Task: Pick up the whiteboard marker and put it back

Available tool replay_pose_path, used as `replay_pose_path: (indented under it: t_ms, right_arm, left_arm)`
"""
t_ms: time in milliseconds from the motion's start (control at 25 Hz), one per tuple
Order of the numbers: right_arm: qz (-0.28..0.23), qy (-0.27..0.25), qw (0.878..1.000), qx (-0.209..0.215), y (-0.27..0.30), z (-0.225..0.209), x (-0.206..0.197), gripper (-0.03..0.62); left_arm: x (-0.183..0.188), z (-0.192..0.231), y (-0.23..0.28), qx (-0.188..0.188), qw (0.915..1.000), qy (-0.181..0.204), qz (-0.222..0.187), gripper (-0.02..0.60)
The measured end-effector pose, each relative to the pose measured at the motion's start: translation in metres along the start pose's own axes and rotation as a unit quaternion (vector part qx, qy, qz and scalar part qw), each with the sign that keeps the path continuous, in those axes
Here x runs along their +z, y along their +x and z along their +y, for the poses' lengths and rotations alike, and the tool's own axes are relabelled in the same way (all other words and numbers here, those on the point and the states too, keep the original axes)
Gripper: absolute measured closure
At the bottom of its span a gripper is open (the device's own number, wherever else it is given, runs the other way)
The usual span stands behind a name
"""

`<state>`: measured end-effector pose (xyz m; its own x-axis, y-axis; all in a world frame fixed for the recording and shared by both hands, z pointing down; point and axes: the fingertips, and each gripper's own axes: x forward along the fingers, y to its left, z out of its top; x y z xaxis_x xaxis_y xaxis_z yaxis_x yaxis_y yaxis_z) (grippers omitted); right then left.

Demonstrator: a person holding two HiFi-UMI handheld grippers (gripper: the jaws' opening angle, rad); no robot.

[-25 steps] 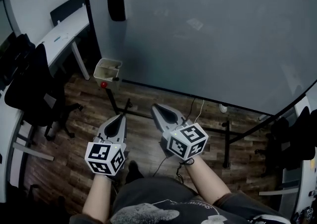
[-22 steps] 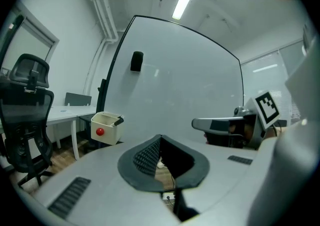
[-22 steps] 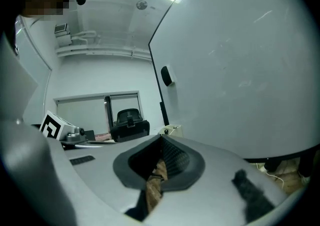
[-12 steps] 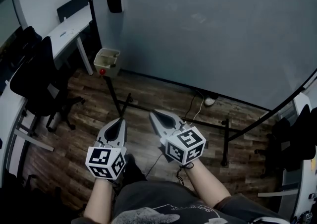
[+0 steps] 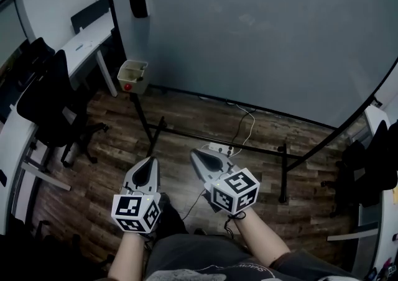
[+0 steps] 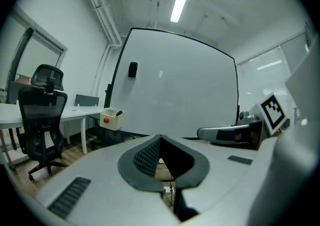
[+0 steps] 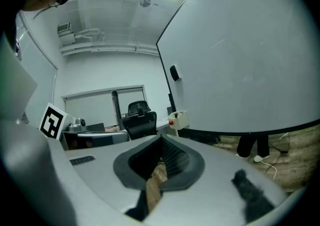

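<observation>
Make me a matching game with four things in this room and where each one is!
Things:
1. small beige box with a red dot
2. black rectangular block
3. black office chair
4. white power strip

Places:
A. lying on the brown wooden floor
B. stuck high on the big whiteboard, at its left side
C. next to the white desk
D. at the whiteboard's bottom left corner

Pairs: 1-D, 2-B, 3-C, 4-A
</observation>
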<state>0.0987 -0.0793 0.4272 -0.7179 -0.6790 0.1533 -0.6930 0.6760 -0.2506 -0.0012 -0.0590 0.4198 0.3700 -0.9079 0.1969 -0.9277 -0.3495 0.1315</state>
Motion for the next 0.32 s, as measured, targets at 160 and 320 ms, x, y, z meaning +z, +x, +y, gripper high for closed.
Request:
replay_pose_path:
  t_ms: [160,320]
  right_arm:
    - [0.0,-0.007,1.0,0.003,-0.012,0.014,-0.007,0.572]
    - [-0.01,0.001,1.0,0.002,-0.022,0.02,-0.014,0.572]
  left_arm:
    - [-0.003,-0.003,-0.014,0.004,1.0,-0.002,-0.003,0.568]
    - [-0.013,-0.008,-0.026,0.002,1.0,-0.001,-0.003,0.568]
